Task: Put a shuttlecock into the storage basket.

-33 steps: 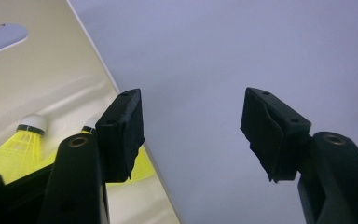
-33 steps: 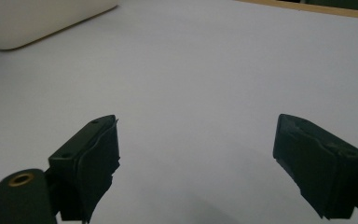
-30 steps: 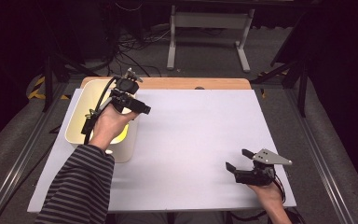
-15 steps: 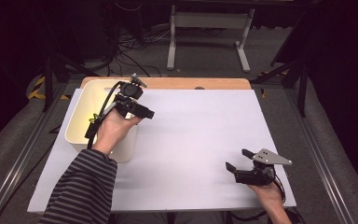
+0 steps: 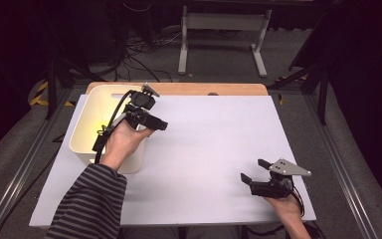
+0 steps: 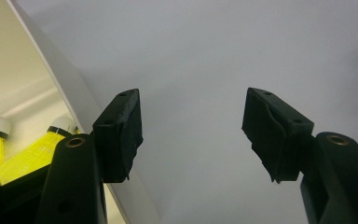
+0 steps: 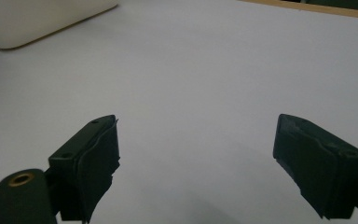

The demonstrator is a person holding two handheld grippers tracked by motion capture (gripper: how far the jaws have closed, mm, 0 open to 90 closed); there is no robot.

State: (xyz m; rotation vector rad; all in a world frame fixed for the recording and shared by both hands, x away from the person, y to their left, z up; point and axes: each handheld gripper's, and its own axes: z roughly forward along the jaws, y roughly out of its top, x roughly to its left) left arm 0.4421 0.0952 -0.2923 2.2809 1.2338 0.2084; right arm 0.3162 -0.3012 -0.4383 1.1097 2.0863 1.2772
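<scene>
White board over a wooden table (image 5: pixel 238 88), dark studio floor behind: the left gripper (image 5: pixel 160 124) hangs with jaws spread wide and nothing between them, at the near right rim of a cream bin (image 5: pixel 82 134). Yellow shuttlecocks (image 6: pixel 25 154) with white cork tips lie inside — to the left of the jaws in the left gripper view, corks pointing up and away. The right gripper (image 5: pixel 254 170), also open and empty, rests well apart at the near right corner. No readable writing anywhere.
</scene>
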